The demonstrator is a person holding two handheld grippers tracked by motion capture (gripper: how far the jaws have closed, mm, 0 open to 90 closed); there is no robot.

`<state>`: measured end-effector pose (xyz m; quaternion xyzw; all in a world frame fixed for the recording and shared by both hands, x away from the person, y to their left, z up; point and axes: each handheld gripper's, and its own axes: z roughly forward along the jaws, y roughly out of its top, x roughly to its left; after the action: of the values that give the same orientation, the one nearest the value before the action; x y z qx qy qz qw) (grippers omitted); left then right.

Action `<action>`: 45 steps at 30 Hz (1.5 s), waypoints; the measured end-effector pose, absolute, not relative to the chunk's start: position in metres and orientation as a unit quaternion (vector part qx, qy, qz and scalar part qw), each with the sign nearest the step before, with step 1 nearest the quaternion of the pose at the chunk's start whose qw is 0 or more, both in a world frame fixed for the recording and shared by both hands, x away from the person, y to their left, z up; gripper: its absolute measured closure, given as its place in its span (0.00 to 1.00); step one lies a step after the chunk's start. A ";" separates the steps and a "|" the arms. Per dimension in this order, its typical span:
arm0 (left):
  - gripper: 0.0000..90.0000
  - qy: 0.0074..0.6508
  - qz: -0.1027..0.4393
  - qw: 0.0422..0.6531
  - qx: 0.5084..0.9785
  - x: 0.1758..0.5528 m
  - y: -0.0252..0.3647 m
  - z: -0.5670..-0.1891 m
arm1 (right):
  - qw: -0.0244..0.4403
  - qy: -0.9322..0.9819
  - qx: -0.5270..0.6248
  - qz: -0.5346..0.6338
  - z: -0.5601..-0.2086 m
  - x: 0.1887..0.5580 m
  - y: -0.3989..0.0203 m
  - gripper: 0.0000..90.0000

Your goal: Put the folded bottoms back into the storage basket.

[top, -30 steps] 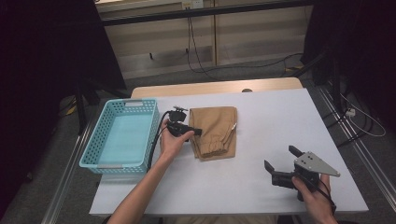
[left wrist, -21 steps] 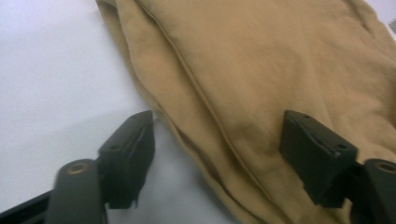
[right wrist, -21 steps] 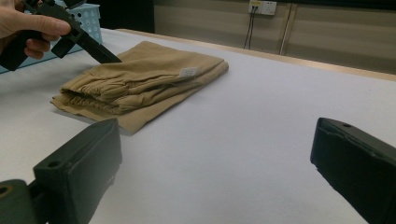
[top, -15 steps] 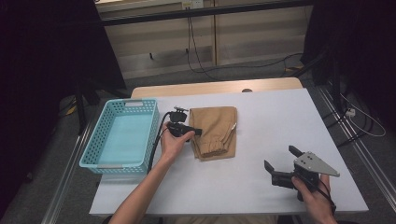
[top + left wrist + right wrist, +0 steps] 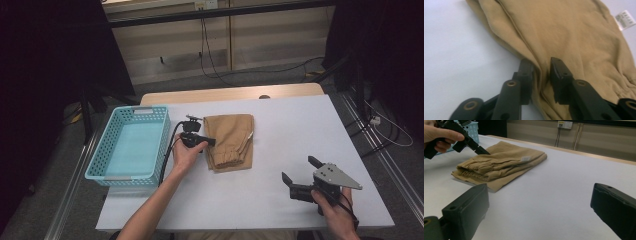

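The folded trousers point(image 5: 230, 141) are found mid-surface, long axis running away from the person, their left edge pinched in the just-closing left tool point(image 5: 541, 75), basket point(image 5: 131, 148) just beyond; the right tool point(image 5: 300, 179) is held wide, well apart.

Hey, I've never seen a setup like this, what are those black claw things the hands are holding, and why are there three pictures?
A person sits at a white table, each hand holding a two-jaw gripper tool. The high view looks down from above; the other two come from cameras riding on each gripper.

On the table lie folded tan trousers and an empty light blue plastic basket.

The left gripper has just been closing its jaws on a fold at the trousers' edge; the cloth sits pinched between them. The right gripper rests apart near the table's front corner, jaws wide open, holding nothing.
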<state>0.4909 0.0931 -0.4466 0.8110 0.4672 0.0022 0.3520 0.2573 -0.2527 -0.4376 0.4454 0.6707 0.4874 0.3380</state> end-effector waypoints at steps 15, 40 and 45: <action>0.85 0.445 0.021 0.344 0.827 0.482 0.085 -0.445 | 0.339 0.671 0.445 0.486 -0.437 0.257 -0.254 0.02; 0.95 0.434 -0.011 0.417 0.799 0.483 0.101 -0.422 | 0.338 0.671 0.444 0.488 -0.437 0.255 -0.254 0.02; 0.95 0.428 -0.013 0.443 0.787 0.481 0.106 -0.412 | 0.338 0.670 0.445 0.489 -0.436 0.255 -0.255 0.02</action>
<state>0.4812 0.1063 -0.4116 0.7875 0.4282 -0.0125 0.4431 0.2552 -0.2546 -0.4365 0.4448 0.6700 0.4888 0.3381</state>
